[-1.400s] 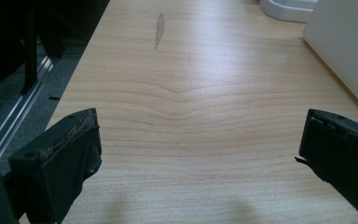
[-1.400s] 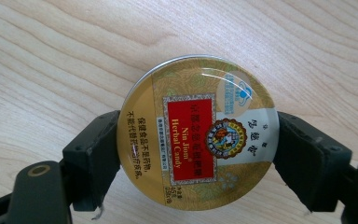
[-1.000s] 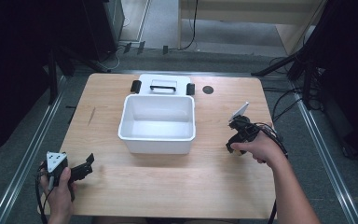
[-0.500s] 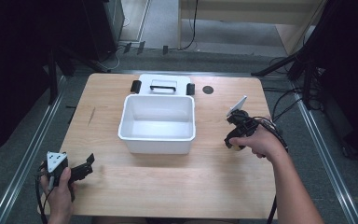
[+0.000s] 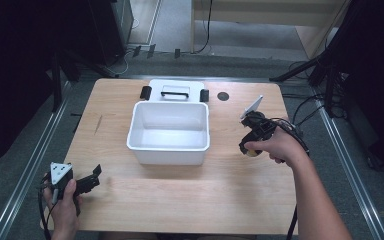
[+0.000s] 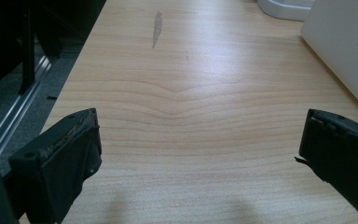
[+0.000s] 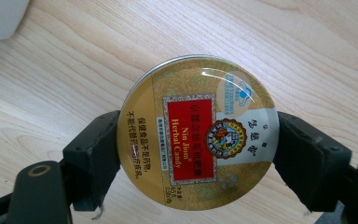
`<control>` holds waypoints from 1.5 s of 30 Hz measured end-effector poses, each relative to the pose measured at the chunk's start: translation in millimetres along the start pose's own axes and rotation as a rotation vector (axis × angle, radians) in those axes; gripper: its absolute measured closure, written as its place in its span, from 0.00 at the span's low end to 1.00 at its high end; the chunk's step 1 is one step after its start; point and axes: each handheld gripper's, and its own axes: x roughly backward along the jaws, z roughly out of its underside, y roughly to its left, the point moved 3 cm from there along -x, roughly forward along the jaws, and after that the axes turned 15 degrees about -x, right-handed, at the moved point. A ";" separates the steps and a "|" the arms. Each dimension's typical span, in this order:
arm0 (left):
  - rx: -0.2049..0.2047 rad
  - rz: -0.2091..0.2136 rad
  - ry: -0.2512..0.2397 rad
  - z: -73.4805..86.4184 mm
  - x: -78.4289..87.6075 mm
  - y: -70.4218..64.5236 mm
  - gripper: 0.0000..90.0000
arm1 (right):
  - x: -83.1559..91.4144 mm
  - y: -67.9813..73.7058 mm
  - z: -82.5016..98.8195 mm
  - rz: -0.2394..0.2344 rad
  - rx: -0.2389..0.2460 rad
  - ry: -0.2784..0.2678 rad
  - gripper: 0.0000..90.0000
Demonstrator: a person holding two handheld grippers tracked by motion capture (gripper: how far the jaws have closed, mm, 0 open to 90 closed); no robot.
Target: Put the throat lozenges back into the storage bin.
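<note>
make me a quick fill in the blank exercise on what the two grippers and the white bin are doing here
1. The right gripper is shut on a round ____ tin.
2. The left gripper has its fingers ____, with nothing between them.
3. The white bin has ____ inside it.
4. The lid lies on the table just ____ the bin.

Missing words: candy; open; nothing; behind

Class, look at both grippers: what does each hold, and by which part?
The right gripper clamps a round candy tin across its rim, on opposite sides. The left gripper holds nothing.
</note>
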 end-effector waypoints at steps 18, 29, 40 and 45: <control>0.001 0.006 0.000 -0.1 -0.2 -0.2 0.00 | 26.5 19.3 -17.8 0.001 0.052 0.003 0.23; 0.002 0.009 -0.001 -0.3 -0.6 -0.5 0.00 | 43.0 32.6 -29.9 0.000 0.082 -0.006 0.23; -0.001 0.011 0.000 -0.5 -0.8 -0.8 0.00 | 60.1 45.1 -41.1 0.002 0.102 -0.017 0.23; 0.000 0.015 -0.001 -0.5 -0.9 -0.7 0.00 | 67.3 51.9 -47.4 0.000 0.112 -0.025 0.23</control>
